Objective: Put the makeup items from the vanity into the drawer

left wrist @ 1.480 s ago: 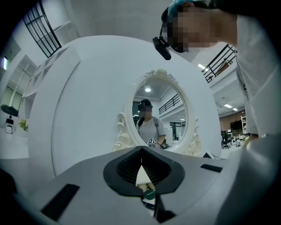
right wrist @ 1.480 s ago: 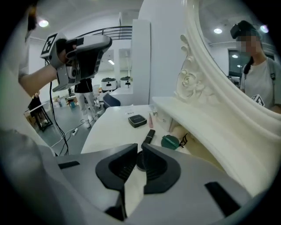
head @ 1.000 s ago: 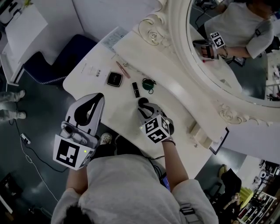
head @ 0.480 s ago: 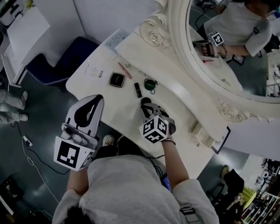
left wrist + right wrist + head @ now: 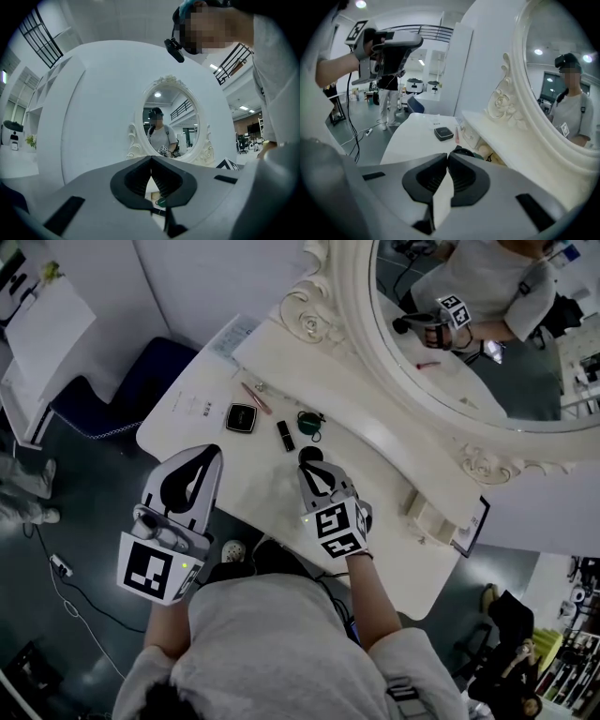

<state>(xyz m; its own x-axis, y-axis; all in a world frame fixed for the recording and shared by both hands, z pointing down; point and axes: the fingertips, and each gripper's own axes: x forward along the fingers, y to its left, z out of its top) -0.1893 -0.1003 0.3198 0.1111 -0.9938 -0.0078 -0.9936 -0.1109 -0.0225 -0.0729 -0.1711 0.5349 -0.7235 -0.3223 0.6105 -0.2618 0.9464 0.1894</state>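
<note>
Right gripper view, right claw [image 5: 446,157] closed tip to tip on nothing, over the white desk [image 5: 253,486] — left claw [image 5: 151,160] likewise closed and empty at the desk's near edge, black compact [image 5: 241,417], lipstick [image 5: 285,435], green round case [image 5: 310,423] and pink pencil [image 5: 255,397] lying on the desk beyond the right claw, near the mirror [image 5: 469,362] — print on the paper sheet [image 5: 192,404] too small to read.

L gripper [image 5: 212,450] held up at person's left, pointing fwd, jaws pressed tip to tip, nothing between. R gripper [image 5: 308,457] sits further fwd on outstretched R forearm [image 5: 375,592], jaws also together, empty. Both marker cubes face up.
</note>
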